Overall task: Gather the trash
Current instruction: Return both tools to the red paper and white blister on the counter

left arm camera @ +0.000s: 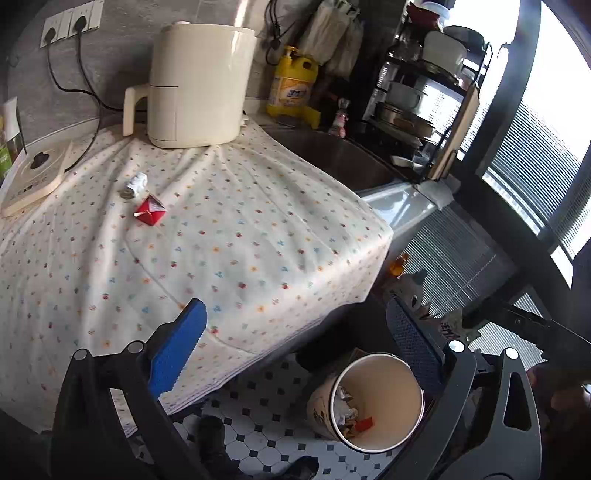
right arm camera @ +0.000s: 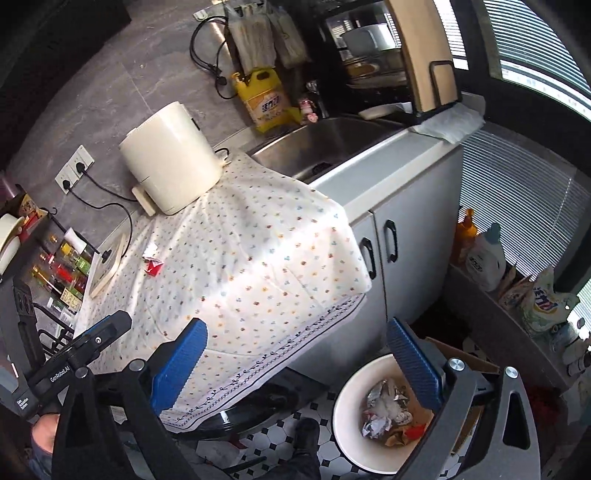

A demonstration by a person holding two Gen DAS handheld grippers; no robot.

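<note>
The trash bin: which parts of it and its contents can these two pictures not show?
- Right wrist view: the right gripper's blue finger covers part of the trash bin.
- Left wrist view: the bin wall hides most trash; only a red scrap is clear.

Two pieces of trash are counted on the tablecloth (left arm camera: 229, 229): one red crumpled wrapper (left arm camera: 149, 210) and one white-and-grey crumpled wrapper (left arm camera: 135, 185). One white bin (right arm camera: 347, 398) is seen on the floor, with several scraps inside, too jumbled to be counted. One cream appliance (left arm camera: 199, 85) and one yellow detergent jug (left arm camera: 293, 83) are counted. Two wall plugs (left arm camera: 64, 27) are seen in use. Two grippers are counted, the left gripper (left arm camera: 295, 354) and the right gripper (right arm camera: 295, 354), each with two blue pads (left arm camera: 177, 350).
</note>
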